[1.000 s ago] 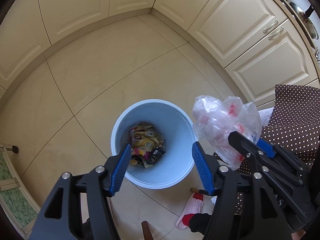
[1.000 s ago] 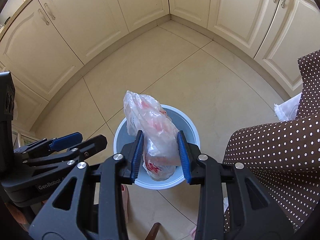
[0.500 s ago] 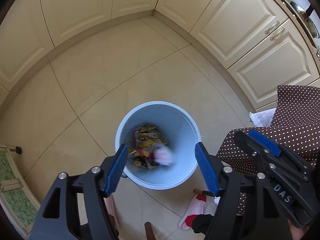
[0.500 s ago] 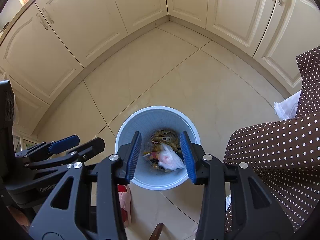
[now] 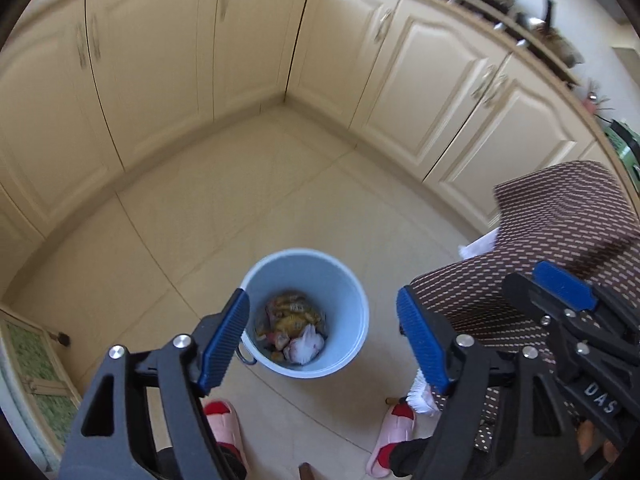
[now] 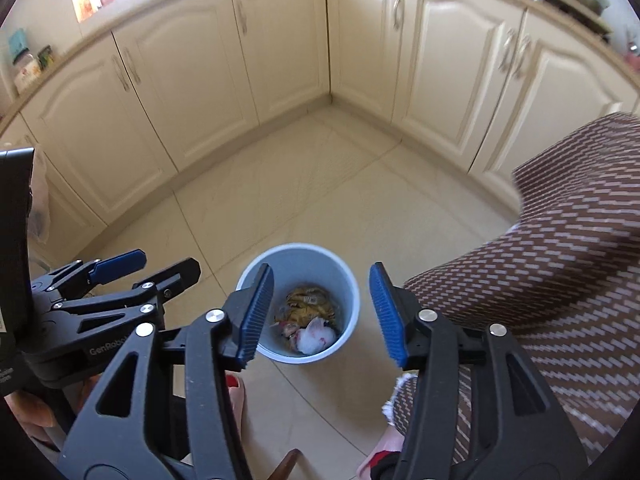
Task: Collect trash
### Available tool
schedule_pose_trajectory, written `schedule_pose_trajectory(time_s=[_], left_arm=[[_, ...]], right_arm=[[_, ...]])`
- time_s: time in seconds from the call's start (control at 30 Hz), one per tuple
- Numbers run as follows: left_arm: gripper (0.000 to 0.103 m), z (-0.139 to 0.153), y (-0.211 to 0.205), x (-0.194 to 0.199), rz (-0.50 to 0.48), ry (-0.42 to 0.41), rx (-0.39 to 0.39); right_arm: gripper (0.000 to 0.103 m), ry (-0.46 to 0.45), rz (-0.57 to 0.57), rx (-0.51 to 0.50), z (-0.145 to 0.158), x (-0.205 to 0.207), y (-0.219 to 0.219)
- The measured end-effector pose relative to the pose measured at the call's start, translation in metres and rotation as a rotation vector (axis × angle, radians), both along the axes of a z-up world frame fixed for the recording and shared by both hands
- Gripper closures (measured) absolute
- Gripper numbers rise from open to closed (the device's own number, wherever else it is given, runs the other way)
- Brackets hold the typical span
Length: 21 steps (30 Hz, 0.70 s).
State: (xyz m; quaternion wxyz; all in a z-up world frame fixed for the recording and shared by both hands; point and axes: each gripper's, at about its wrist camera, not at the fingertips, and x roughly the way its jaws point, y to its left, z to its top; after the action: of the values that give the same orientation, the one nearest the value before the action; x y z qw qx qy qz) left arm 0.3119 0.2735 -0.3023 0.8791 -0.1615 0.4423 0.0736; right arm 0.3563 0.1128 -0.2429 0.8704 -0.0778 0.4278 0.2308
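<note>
A crumpled white plastic bag (image 5: 306, 347) with pink-red marks lies inside the light blue bin (image 5: 352, 312), on top of yellow and dark wrappers (image 5: 288, 316) at the bottom. The bin stands upright on the beige tiled floor (image 5: 248, 216), its round rim fully in sight in both wrist views.

The left gripper (image 5: 324, 340) hangs above the bin with its blue-padded jaws spread wide and nothing between them; the bag shows below, in the gap. The right gripper (image 6: 322, 314) is likewise wide open and empty, with the bin and bag framed between its fingers.

Cream cabinets (image 6: 280, 52) meet in a corner beyond the bin, well apart from it, with bare tiles between. A brown dotted cloth (image 6: 540, 280) hangs near the bin's right side. Pink slippers (image 5: 394, 428) sit on the floor on the near side of the bin.
</note>
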Motion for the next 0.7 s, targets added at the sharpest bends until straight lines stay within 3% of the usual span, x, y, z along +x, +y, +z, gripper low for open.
schedule_pose_trajectory(time_s=[0.4,0.7], left_arm=[[0.017,0.156,-0.098,-0.126,-0.075,-0.307,0.165],[0.012,0.229,-0.161,-0.213,-0.131,-0.485,0.218]], right_arm=[[0.032,-0.293,-0.111,0.079,0.136,-0.145,-0.112],[0.022,-0.487,-0.203,0.102,0.199,-0.243,-0.182]])
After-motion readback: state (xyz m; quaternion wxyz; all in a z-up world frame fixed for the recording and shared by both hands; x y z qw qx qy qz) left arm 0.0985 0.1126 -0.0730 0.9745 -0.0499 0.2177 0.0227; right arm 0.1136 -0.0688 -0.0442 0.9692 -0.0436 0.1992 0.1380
